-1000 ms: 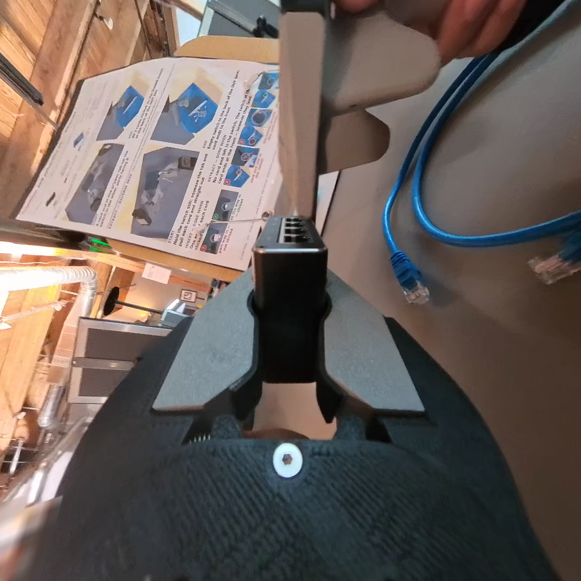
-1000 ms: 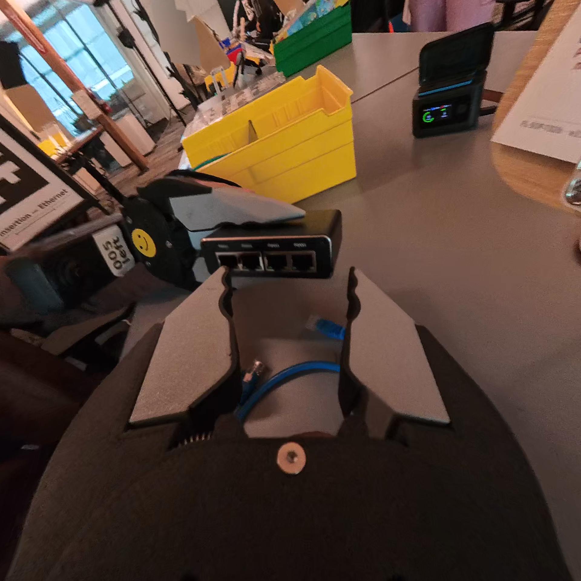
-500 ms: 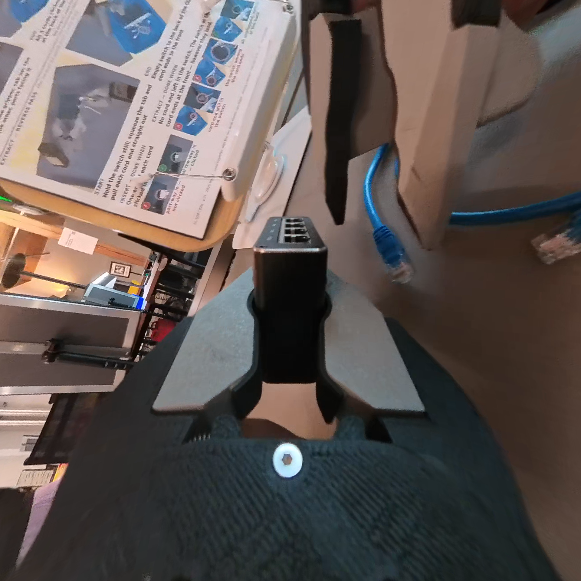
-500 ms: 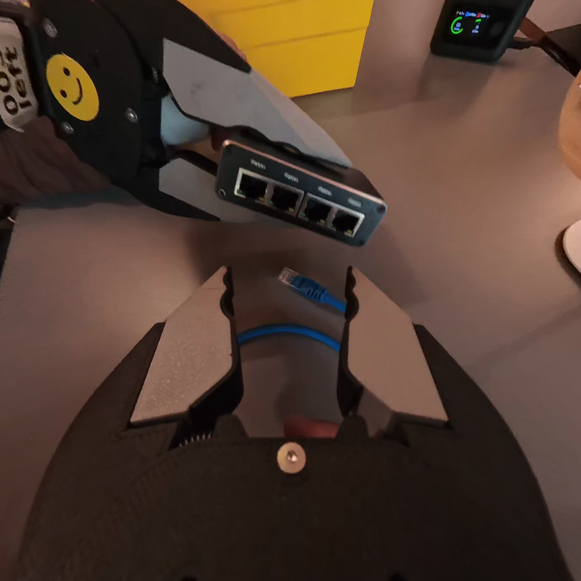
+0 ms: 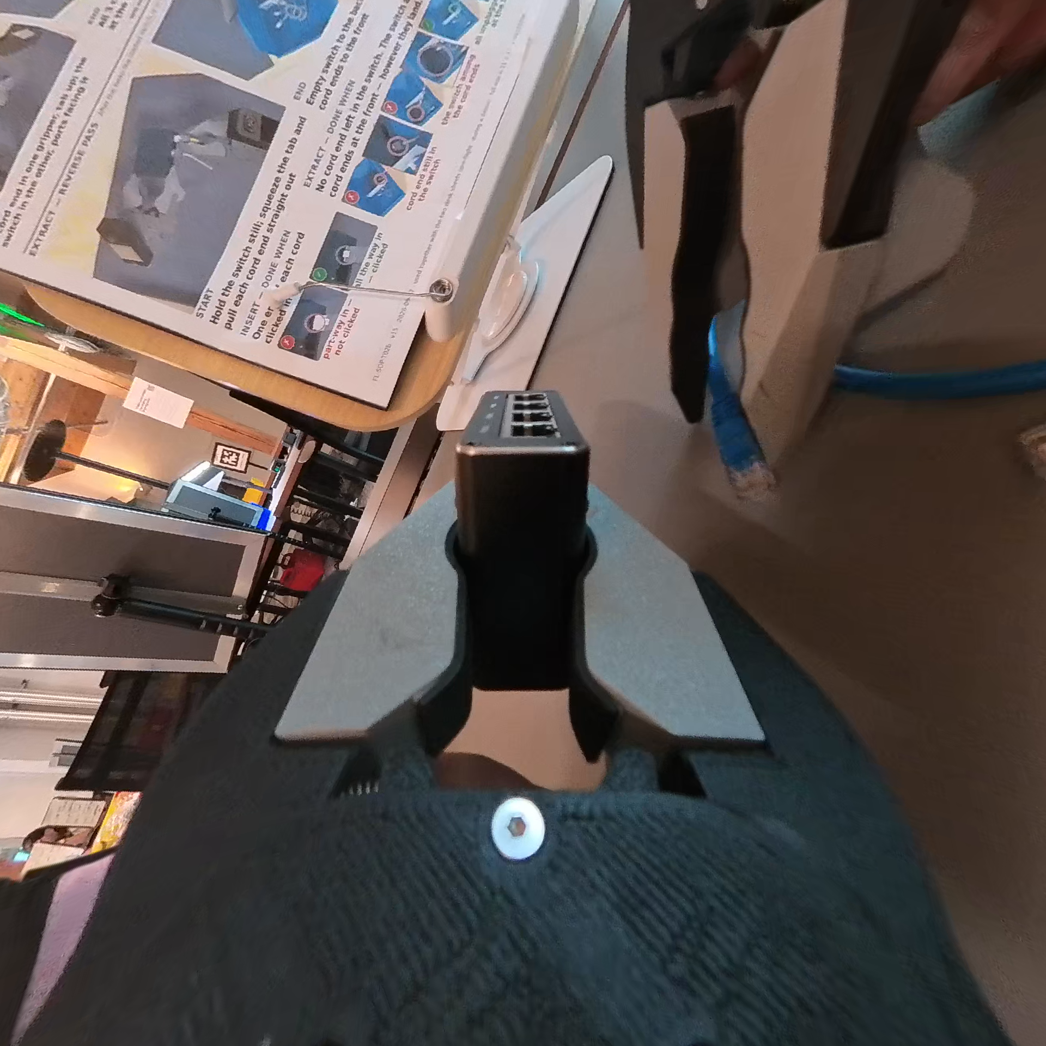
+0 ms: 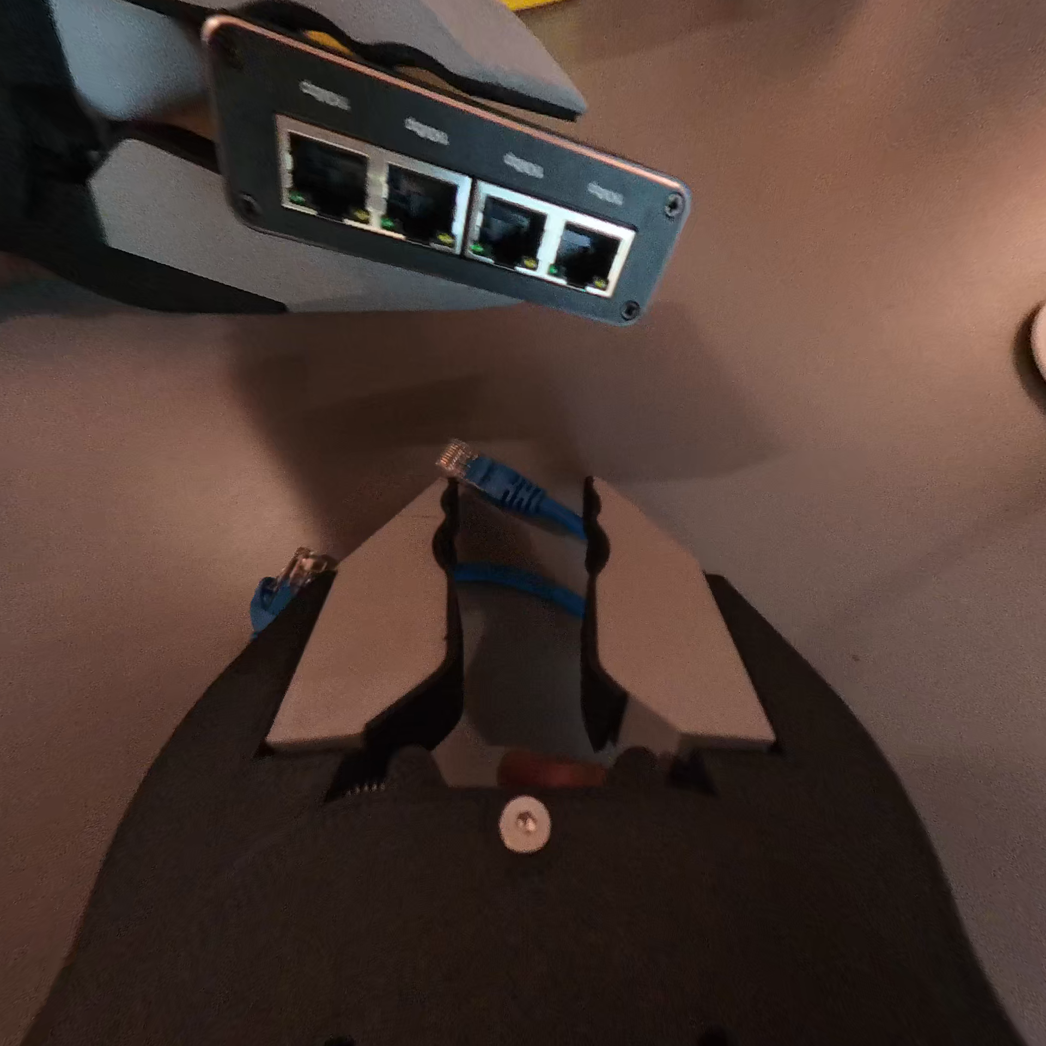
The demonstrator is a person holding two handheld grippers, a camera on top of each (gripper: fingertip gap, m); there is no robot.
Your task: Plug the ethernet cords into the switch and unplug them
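My left gripper (image 5: 521,543) is shut on a black switch (image 5: 521,509) and holds it above the table. In the right wrist view the switch (image 6: 447,192) faces me with its row of empty ports. My right gripper (image 6: 518,492) is open, its jaws narrowed and low over the table. A blue ethernet cord plug (image 6: 481,472) lies between its fingertips, and the cord crosses the gap behind. Neither finger visibly presses on it. A second plug (image 6: 288,577) lies left of my left finger. In the left wrist view the right gripper (image 5: 753,317) straddles the blue plug (image 5: 736,436).
The grey table (image 6: 792,453) spreads around the cords. A printed instruction sheet on a wooden board (image 5: 283,170) stands behind the switch on a white base (image 5: 566,226). A white round edge (image 6: 1038,351) shows at the right.
My right gripper has come down over the blue plug and its jaws have narrowed. The switch now sits closer in the right wrist view. My left gripper has kept its hold.
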